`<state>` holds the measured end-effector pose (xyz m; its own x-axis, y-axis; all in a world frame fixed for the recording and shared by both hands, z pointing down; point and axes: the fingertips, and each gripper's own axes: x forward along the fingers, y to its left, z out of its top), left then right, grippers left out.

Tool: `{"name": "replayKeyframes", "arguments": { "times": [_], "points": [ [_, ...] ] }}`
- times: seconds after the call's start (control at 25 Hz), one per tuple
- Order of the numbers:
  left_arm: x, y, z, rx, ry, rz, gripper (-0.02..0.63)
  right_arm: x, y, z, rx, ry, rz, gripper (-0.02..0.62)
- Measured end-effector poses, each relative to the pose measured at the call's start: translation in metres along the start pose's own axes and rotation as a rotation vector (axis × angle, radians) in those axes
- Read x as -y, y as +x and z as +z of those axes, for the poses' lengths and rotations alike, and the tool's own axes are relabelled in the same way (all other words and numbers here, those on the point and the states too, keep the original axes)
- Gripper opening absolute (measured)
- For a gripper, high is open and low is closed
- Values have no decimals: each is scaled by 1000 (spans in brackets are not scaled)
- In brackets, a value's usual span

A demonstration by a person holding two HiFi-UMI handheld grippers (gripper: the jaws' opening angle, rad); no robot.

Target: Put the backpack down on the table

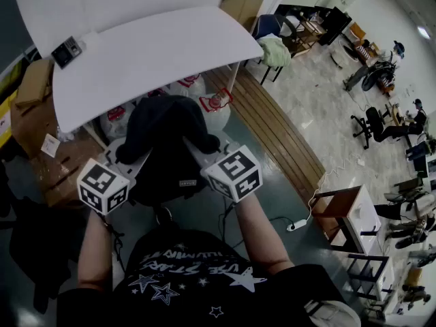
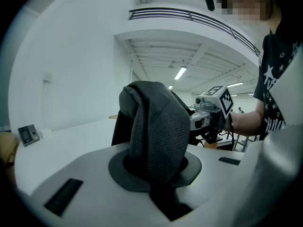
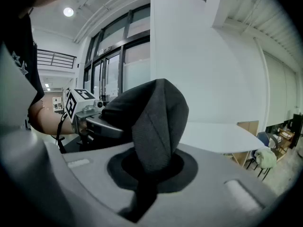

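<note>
The black backpack (image 1: 165,136) hangs in the air in front of me, just short of the near edge of the white table (image 1: 150,53). My left gripper (image 1: 128,154) is shut on a dark mesh shoulder strap (image 2: 158,131), which bulges up out of its jaws. The right gripper (image 1: 201,152) is shut on the other strap (image 3: 158,119) in the same way. Each gripper view shows the opposite gripper's marker cube (image 2: 218,98) (image 3: 75,102) just beyond the bag. The bag's lower part is hidden behind the grippers.
A small dark device (image 1: 67,51) lies on the table's far left corner. Several large water bottles (image 1: 212,106) stand on the floor under the table. Cardboard boxes (image 1: 33,82) are stacked at the left. A chair with a green cloth (image 1: 275,50) stands to the right.
</note>
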<state>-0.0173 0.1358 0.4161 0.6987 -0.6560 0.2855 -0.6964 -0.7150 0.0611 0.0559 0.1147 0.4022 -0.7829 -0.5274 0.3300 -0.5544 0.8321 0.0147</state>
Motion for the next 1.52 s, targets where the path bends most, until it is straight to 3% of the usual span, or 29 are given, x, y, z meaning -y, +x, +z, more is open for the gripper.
{"name": "replayKeyframes", "arguments": {
  "times": [0.84,1.28,1.52],
  "points": [
    [-24,-15,-18,-37,-21,-16,52,-15,30,-5,-55,2,1,25],
    [-75,-18,17,11,78,-69,54,0,62,39,1,-15,-65,25],
    [-86,-18,33,30,64,-77,54,6,67,61,-16,-67,-76,25]
  ]
}}
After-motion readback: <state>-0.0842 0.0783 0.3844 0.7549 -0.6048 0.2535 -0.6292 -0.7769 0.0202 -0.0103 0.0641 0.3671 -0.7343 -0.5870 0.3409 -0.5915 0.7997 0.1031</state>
